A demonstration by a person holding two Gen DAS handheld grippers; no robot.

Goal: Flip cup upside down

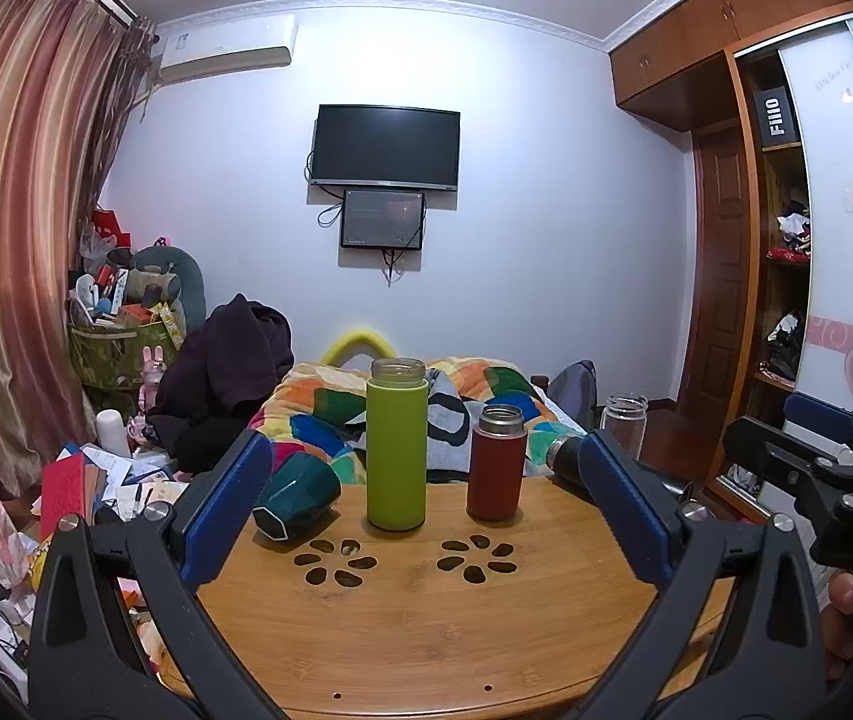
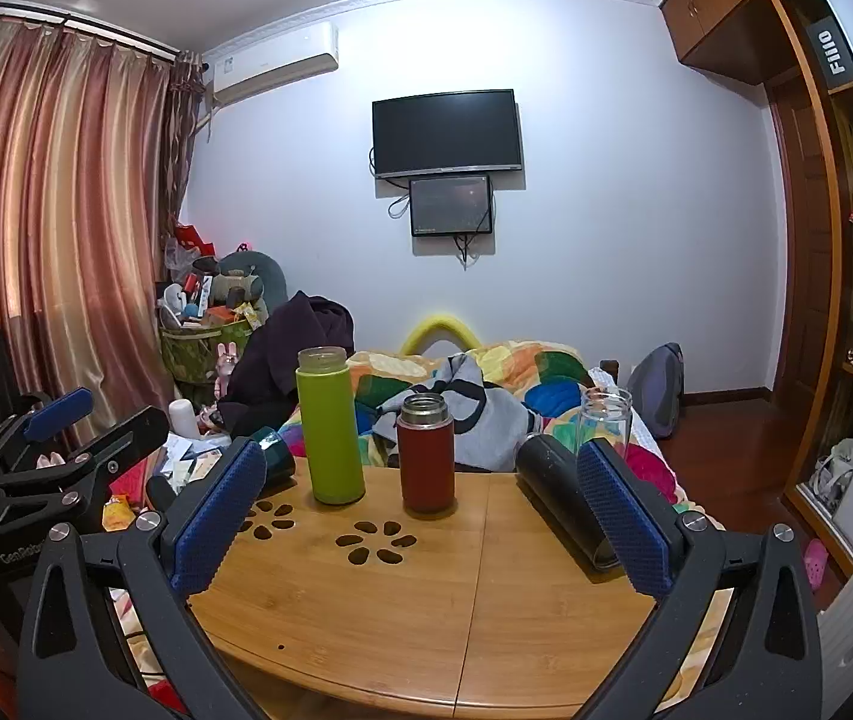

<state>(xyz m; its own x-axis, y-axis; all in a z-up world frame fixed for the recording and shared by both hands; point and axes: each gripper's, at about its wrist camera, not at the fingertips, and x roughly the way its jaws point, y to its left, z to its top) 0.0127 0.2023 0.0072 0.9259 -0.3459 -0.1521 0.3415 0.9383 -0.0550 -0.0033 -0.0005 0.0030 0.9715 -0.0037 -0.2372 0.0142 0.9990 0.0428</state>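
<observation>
Lying on its side at the far left of the wooden table (image 1: 426, 618), the dark green cup (image 1: 297, 495) points its faceted base toward the left wrist camera and its mouth away toward the bed. It sits just inside the blue pad of the left gripper's (image 1: 426, 510) left finger, partly hidden behind that pad; whether the two touch cannot be told. The jaws of this gripper stand wide apart, holding nothing, with the cup close to one finger and well apart from the other.

From the right wrist view only the cup's rim and a bit of its wall (image 2: 275, 456) show, peeking out past the left finger of the right gripper (image 2: 423, 516). That gripper's jaws are likewise spread wide and empty.

Beside the cup, toward the middle of the table, a lime green bottle (image 1: 397, 444) stands upright without a lid. Next to it is a shorter red flask (image 1: 497, 463) with a steel neck, also upright. Further right, a black flask (image 2: 564, 501) lies on its side, just beside the right gripper's right pad. A clear glass jar (image 2: 605, 426) stands behind it at the table's far edge. Two flower-shaped cutouts (image 1: 477, 558) pierce the tabletop in front of the bottles. Behind the table lies a colourful patchwork blanket (image 1: 318, 414).
</observation>
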